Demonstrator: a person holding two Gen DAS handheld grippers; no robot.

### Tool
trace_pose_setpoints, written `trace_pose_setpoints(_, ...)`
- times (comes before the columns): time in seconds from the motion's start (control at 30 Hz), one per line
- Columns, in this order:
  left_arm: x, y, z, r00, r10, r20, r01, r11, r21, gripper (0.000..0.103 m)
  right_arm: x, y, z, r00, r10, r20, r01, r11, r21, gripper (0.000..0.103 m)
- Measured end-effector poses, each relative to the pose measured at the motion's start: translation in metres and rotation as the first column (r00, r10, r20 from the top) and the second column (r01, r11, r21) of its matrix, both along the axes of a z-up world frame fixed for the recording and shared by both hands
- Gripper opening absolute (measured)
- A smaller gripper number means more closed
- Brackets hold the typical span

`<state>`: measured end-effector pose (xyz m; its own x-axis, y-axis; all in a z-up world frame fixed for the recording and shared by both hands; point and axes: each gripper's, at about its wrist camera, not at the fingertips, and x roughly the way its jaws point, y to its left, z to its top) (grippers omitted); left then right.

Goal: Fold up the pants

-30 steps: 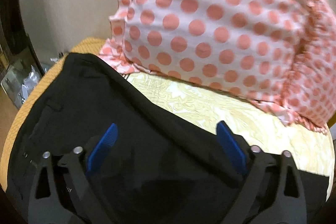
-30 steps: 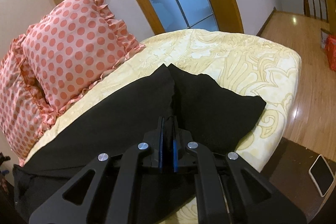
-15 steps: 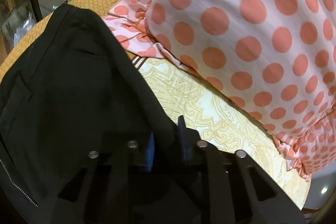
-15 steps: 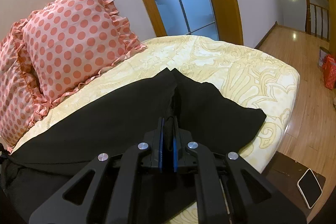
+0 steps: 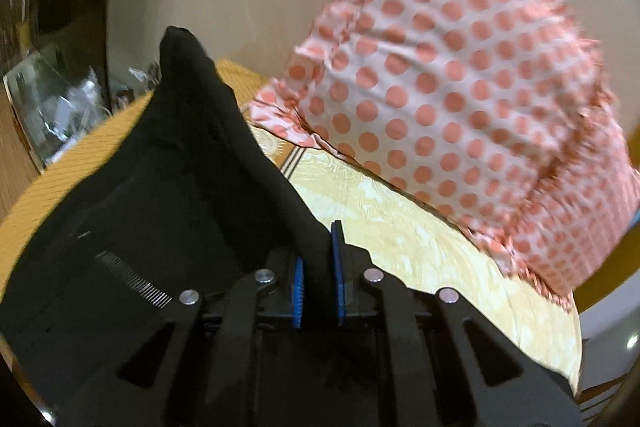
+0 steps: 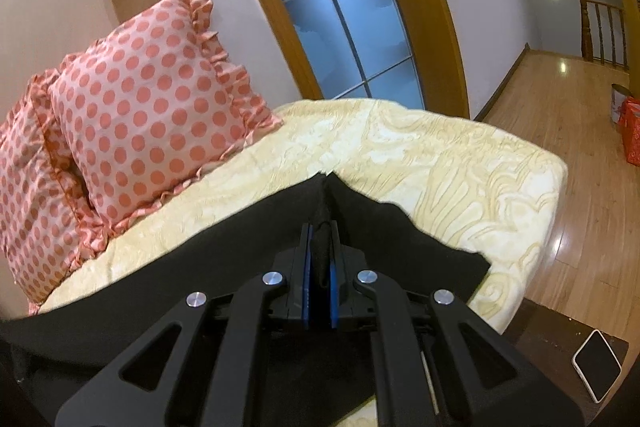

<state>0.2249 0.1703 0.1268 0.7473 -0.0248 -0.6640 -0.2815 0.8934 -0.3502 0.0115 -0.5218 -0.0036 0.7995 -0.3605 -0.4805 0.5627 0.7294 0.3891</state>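
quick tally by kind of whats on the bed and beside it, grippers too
black pants: 1
polka-dot pillows: 2
grippers, left gripper and right gripper, both shut on the pants: 2
phone by the bed: 1
total: 6

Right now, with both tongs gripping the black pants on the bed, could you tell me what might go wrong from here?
1. The left tongs, whose jaws have just closed, pinch only a narrow ridge of the black pants; it could slip out when lifted.
2. The polka-dot pillow sits close beside that edge, so a swing might snag its ruffle.
3. The right tongs hold bunched fabric near the bed's edge; the loose end could slide off.
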Motion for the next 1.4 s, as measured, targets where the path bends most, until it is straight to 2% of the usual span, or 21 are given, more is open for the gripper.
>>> trace_pose_setpoints(0.13, -0.076, -0.01, 0.002, 0.998, 0.02, 0.063, -0.024, 0.998, 0.059, 0.012, -0.008, -0.009, 0.003, 1.0, -0.016, 0.018, 0.016, 1.0, 0.016, 0.007)
trace_pose_setpoints(0.27, -0.142, -0.023, -0.018, 0.993, 0.058, 0.099, -0.069, 0.992, 0.105, 0.012, -0.012, -0.015, 0.006, 0.999, -0.022, 0.028, 0.021, 1.0, 0.021, 0.007)
trace_pose_setpoints(0.37, -0.172, -0.031, -0.038, 0.993, 0.076, 0.092, -0.086, 0.99, 0.108, 0.012, -0.015, -0.021, 0.01, 0.999, -0.025, 0.029, 0.024, 1.0, 0.02, 0.007)
trace_pose_setpoints(0.53, -0.209, -0.04, -0.06, 0.988, 0.116, 0.102, -0.131, 0.98, 0.151, 0.012, -0.019, -0.029, 0.011, 0.999, -0.026, 0.023, 0.025, 0.999, 0.043, 0.007)
trace_pose_setpoints(0.63, -0.224, -0.043, -0.069, 0.983, 0.137, 0.119, -0.154, 0.977, 0.148, 0.012, -0.023, -0.03, 0.01, 0.999, -0.032, 0.023, 0.031, 0.998, 0.046, 0.007)
trace_pose_setpoints(0.73, -0.23, -0.05, -0.082, 0.983, 0.136, 0.119, -0.159, 0.965, 0.208, 0.012, -0.026, -0.032, 0.006, 0.999, -0.044, 0.013, 0.043, 0.998, 0.055, 0.007)
trace_pose_setpoints(0.8, -0.231, -0.05, -0.088, 0.984, 0.139, 0.114, -0.161, 0.963, 0.218, 0.019, -0.025, -0.032, 0.0, 0.999, -0.048, -0.012, 0.048, 0.997, 0.061, 0.007)
trace_pose_setpoints(0.83, -0.234, -0.047, -0.091, 0.982, 0.151, 0.115, -0.173, 0.962, 0.212, 0.022, -0.025, -0.033, -0.005, 0.998, -0.051, -0.027, 0.052, 0.996, 0.065, 0.007)
trace_pose_setpoints(0.9, -0.244, -0.038, -0.087, 0.969, 0.196, 0.151, -0.225, 0.954, 0.199, 0.056, -0.025, -0.033, -0.011, 0.998, -0.055, -0.043, 0.058, 0.995, 0.076, 0.007)
trace_pose_setpoints(0.93, -0.25, -0.033, -0.084, 0.959, 0.217, 0.18, -0.252, 0.948, 0.197, 0.064, -0.025, -0.033, -0.013, 0.997, -0.055, -0.047, 0.059, 0.995, 0.077, 0.007)
trace_pose_setpoints(0.97, -0.259, -0.026, -0.078, 0.944, 0.243, 0.225, -0.287, 0.938, 0.192, 0.074, -0.025, -0.033, -0.015, 0.997, -0.056, -0.052, 0.06, 0.995, 0.077, 0.007)
trace_pose_setpoints(1.0, -0.267, -0.017, -0.071, 0.925, 0.264, 0.271, -0.319, 0.93, 0.182, 0.079, -0.025, -0.033, -0.016, 0.997, -0.058, -0.057, 0.063, 0.995, 0.078, 0.007)
trace_pose_setpoints(1.07, -0.273, 0.0, -0.06, 0.905, 0.291, 0.309, -0.355, 0.919, 0.174, 0.082, -0.024, -0.033, -0.017, 0.996, -0.059, -0.061, 0.064, 0.995, 0.076, 0.007)
trace_pose_setpoints(1.13, -0.264, 0.026, -0.053, 0.904, 0.326, 0.277, -0.378, 0.912, 0.158, 0.081, -0.022, -0.032, -0.016, 0.996, -0.062, -0.065, 0.066, 0.995, 0.069, 0.007)
trace_pose_setpoints(1.17, -0.258, 0.041, -0.052, 0.906, 0.339, 0.253, -0.378, 0.918, 0.122, 0.077, -0.021, -0.031, -0.016, 0.996, -0.063, -0.068, 0.067, 0.996, 0.065, 0.007)
trace_pose_setpoints(1.2, -0.252, 0.058, -0.054, 0.914, 0.346, 0.213, -0.367, 0.927, 0.069, 0.068, -0.021, -0.031, -0.016, 0.995, -0.064, -0.071, 0.069, 0.996, 0.061, 0.007)
trace_pose_setpoints(1.3, -0.235, 0.098, -0.07, 0.936, 0.341, 0.091, -0.333, 0.939, -0.086, 0.06, -0.02, -0.031, -0.018, 0.995, -0.068, -0.076, 0.073, 0.995, 0.061, 0.007)
trace_pose_setpoints(1.4, -0.224, 0.117, -0.085, 0.943, 0.331, 0.027, -0.323, 0.934, -0.154, 0.054, -0.02, -0.032, -0.02, 0.995, -0.067, -0.078, 0.073, 0.995, 0.073, 0.007)
